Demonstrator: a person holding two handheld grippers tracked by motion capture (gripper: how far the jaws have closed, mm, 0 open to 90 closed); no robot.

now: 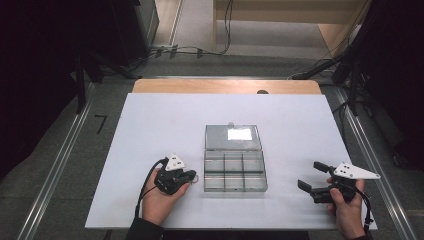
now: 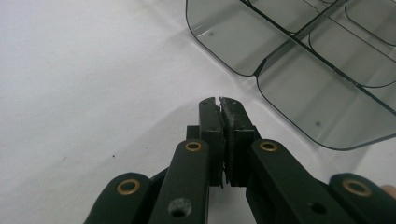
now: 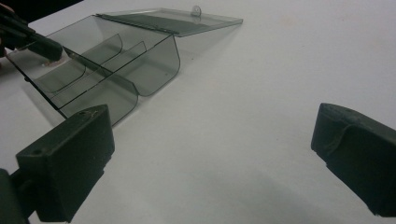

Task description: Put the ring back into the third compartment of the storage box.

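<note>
**Open organiser box between two waiting grippers**

The clear compartment box (image 1: 235, 170) sits at the centre of the frame on the white table (image 1: 150, 120); its lid (image 1: 233, 137) lies flat behind it, so the divided cells, which look empty, are probably meant for reaching into; the plastic is smoky and see-through; the left gripper (image 1: 190, 176), jaws pressed together on nothing, rests just beside the box's left edge; the right gripper (image 1: 310, 176), jaws spread wide, waits at lower right, well apart.
</note>
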